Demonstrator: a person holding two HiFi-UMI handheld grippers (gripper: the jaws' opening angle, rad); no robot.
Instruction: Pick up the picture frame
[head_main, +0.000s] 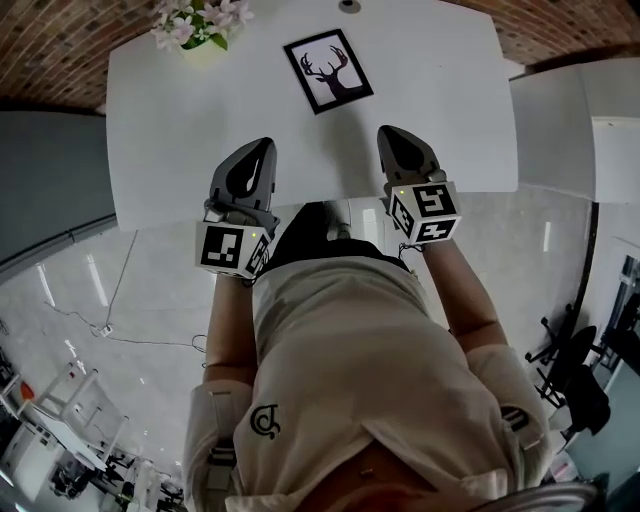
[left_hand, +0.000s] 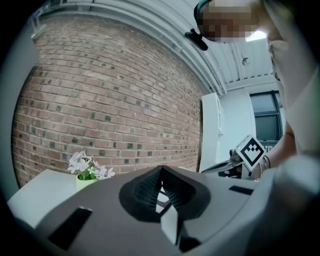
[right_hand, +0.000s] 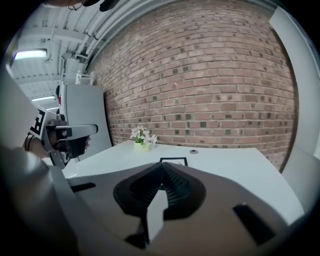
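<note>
A black picture frame (head_main: 328, 70) with a deer print lies flat on the white table (head_main: 180, 150), toward the far middle. In the right gripper view the picture frame (right_hand: 173, 161) shows just beyond the jaw tips. My left gripper (head_main: 258, 152) hovers over the table's near edge, shut and empty, below and left of the frame. My right gripper (head_main: 392, 138) hovers at the near edge too, shut and empty, below and right of the frame. Each gripper sees the other: the left gripper (right_hand: 75, 131) and the right gripper (left_hand: 222, 167). Neither touches the frame.
A pot of pale flowers (head_main: 200, 25) stands at the table's far left corner. A small round fitting (head_main: 348, 5) sits at the far edge. A second white surface (head_main: 560, 120) adjoins the table on the right. A brick wall (right_hand: 200, 75) backs the table.
</note>
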